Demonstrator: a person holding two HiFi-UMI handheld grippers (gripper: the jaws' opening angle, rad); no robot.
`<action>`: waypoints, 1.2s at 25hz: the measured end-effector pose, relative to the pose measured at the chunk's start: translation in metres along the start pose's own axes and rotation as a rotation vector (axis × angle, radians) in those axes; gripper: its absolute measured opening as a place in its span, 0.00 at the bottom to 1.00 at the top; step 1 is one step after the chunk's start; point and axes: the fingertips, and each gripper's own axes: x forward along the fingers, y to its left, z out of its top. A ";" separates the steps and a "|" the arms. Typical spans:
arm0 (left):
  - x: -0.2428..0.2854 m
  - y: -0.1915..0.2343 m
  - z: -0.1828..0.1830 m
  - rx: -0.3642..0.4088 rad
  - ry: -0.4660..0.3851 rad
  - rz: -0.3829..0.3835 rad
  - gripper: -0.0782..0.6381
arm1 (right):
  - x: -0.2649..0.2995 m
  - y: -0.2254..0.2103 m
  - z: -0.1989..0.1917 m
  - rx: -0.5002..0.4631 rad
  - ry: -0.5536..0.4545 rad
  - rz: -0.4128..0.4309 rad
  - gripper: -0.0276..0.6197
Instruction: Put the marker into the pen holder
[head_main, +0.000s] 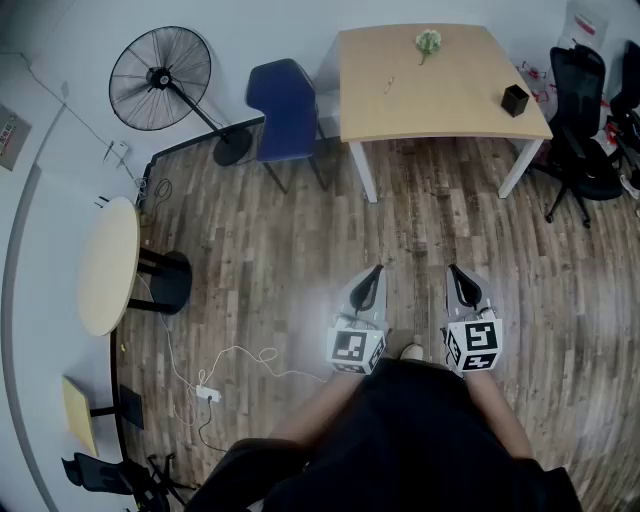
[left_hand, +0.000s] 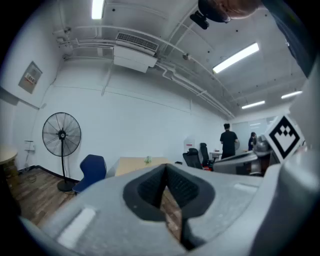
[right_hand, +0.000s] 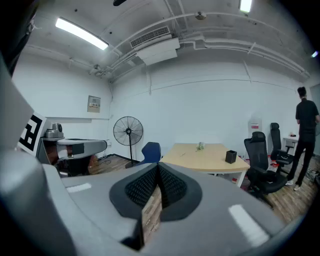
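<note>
0 steps look done: left gripper (head_main: 374, 272) and right gripper (head_main: 456, 272), both closed and empty, hang well short of the bench (head_main: 450, 95) at 12 o'clock bearing the pen holder (head_main: 515, 100).

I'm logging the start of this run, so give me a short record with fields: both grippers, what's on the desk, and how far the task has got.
left gripper: shut, empty, held low over the wooden floor
right gripper: shut, empty, beside the left one
table: ahead, well away from both grippers
pen holder: black, upright, near the table's right edge in the head view
marker: perhaps the thin item near the table's middle; too small to confirm
green item: at the table's far edge
task stage: not started, nothing held
</note>
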 end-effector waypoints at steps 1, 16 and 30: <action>-0.002 -0.002 0.000 0.000 -0.004 -0.001 0.11 | -0.002 0.000 0.000 -0.003 -0.004 0.001 0.05; 0.023 0.011 -0.013 -0.046 -0.011 0.002 0.11 | 0.013 -0.023 0.004 0.048 -0.073 0.015 0.05; 0.183 0.092 -0.017 -0.058 0.025 -0.060 0.11 | 0.162 -0.093 0.011 0.083 0.049 -0.018 0.05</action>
